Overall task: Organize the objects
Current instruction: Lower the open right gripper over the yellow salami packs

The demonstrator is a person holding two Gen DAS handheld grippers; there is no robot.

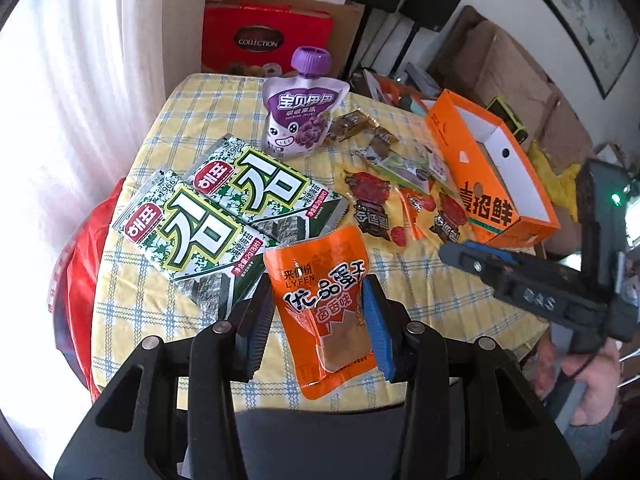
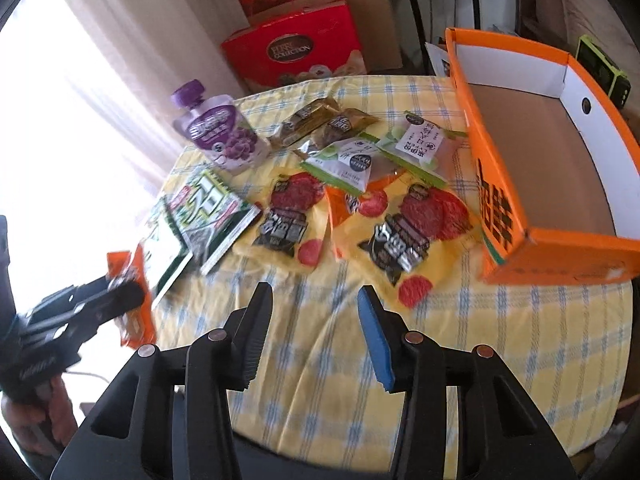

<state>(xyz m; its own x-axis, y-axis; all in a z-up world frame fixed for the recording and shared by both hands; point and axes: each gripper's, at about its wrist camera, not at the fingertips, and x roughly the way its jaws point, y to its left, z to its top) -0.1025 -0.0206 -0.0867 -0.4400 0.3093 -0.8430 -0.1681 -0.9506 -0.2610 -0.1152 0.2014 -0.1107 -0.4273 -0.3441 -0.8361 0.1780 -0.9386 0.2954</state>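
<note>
My left gripper (image 1: 318, 300) is shut on an orange snack pouch (image 1: 324, 312) and holds it above the table's near edge; the pouch also shows in the right wrist view (image 2: 134, 300). Two green seaweed packs (image 1: 228, 208) lie to its left and a purple jelly pouch (image 1: 300, 108) stands behind. Yellow-and-red snack packets (image 2: 404, 232) and small green and brown packets (image 2: 360, 148) lie mid-table. An empty orange box (image 2: 540, 160) sits on the right. My right gripper (image 2: 312, 304) is open and empty above the cloth, in front of the yellow packets.
The round table has a yellow checked cloth (image 2: 440, 340). A red gift box (image 2: 296, 48) and cardboard cartons stand behind it. A white curtain hangs on the left. A red bag (image 1: 80, 264) sits beside the table's left edge.
</note>
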